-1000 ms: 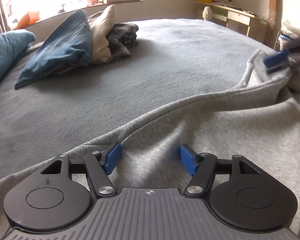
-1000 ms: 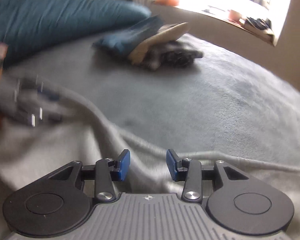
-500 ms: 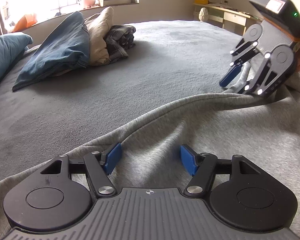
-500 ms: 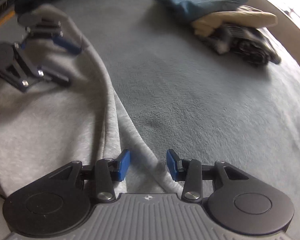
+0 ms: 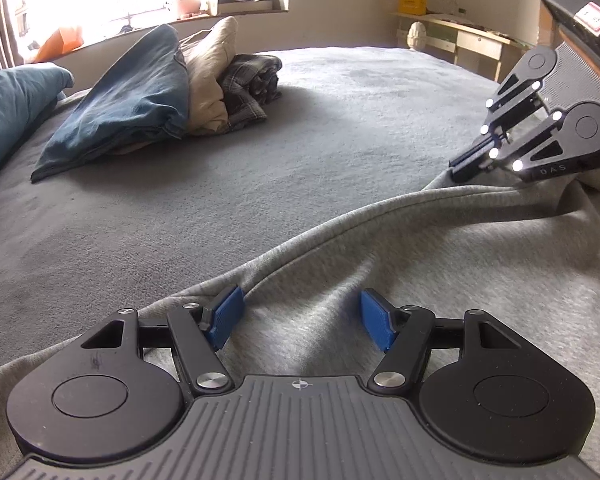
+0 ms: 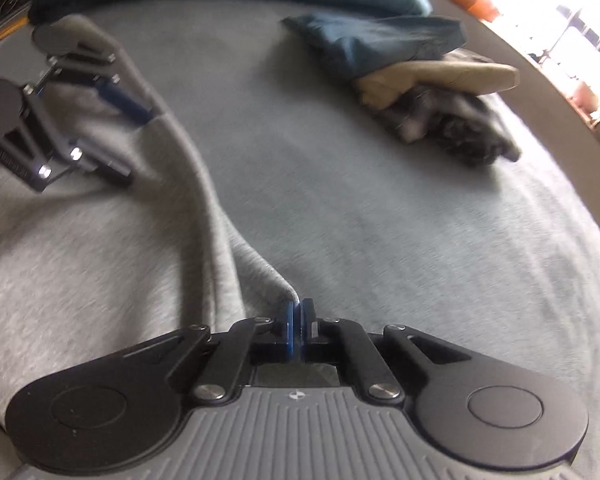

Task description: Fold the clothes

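A light grey sweatshirt lies spread on a grey blanket as the right gripper, its jaws just closed, pinches the garment's edge; the left gripper hovers over the fabric, jaws apart, gripping nothing.

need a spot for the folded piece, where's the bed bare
Bare blanket runs between the grey garment and the clothes pile, widest toward the desk. Crowded by the pile and pillow; both grippers sit along the garment's edge.
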